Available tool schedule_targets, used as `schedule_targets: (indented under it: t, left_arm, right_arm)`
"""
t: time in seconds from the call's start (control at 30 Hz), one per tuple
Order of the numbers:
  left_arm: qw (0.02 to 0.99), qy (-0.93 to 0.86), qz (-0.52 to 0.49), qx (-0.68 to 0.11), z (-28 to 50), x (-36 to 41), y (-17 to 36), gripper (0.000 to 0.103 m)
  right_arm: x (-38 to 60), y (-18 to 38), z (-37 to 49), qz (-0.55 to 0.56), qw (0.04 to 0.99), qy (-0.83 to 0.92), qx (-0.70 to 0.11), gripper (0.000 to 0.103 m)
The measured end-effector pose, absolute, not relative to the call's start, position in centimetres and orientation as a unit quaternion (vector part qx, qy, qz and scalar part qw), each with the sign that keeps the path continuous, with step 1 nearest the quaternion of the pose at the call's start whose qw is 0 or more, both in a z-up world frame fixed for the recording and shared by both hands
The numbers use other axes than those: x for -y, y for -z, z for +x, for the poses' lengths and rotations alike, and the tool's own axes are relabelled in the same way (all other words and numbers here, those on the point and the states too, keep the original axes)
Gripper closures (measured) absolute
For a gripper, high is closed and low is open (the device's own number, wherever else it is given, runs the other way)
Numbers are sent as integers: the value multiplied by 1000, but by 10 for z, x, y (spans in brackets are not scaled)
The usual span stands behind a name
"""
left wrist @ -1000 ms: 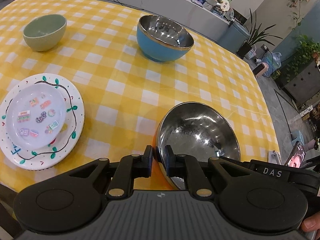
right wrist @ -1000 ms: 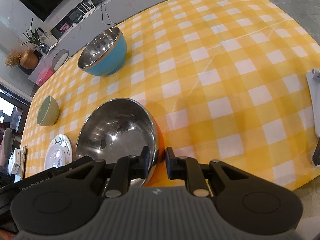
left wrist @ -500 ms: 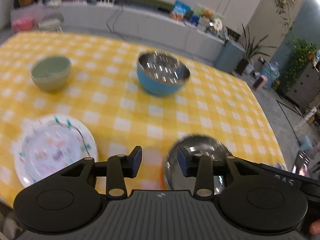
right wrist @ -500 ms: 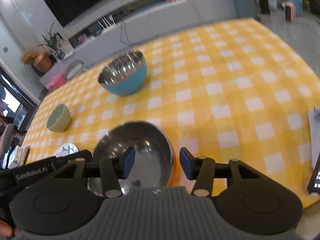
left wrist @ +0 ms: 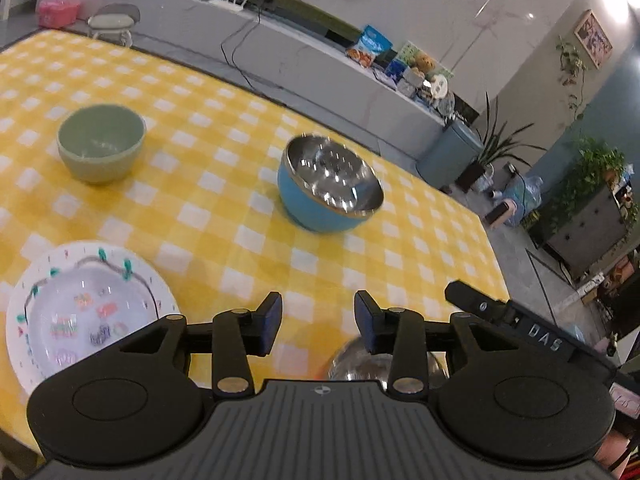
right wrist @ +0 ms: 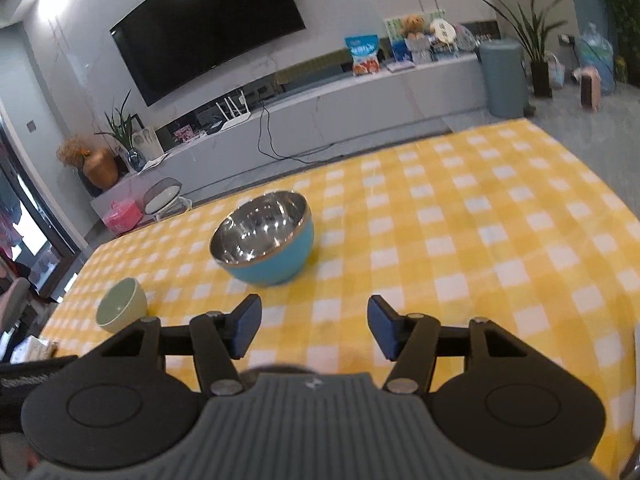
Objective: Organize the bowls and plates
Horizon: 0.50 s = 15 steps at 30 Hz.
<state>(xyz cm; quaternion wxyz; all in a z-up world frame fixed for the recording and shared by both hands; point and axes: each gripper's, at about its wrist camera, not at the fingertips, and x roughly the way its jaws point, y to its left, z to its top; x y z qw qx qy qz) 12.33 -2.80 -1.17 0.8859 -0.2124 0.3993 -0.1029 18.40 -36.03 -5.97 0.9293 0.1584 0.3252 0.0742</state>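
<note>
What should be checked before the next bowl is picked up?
1. Left hand-held gripper empty: ok, jaws opening, nothing between them.
2. Right hand-held gripper empty: ok, jaws opening, nothing between them.
3. Steel bowl released on the table: ok, but mostly hidden behind the left hand-held gripper.
4. Blue bowl upright and empty: ok.
5. Green bowl upright and empty: ok.
6. Plates stacked: ok, small one on the large.
</note>
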Motion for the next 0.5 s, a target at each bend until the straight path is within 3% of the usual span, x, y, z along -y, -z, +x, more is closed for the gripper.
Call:
schedule_targets:
  t: [0.5]
  left_arm:
    - [899, 114, -162, -391, 188, 45, -6, 47]
  right_arm:
    - [355, 64, 257, 166, 915, -91, -357, 44]
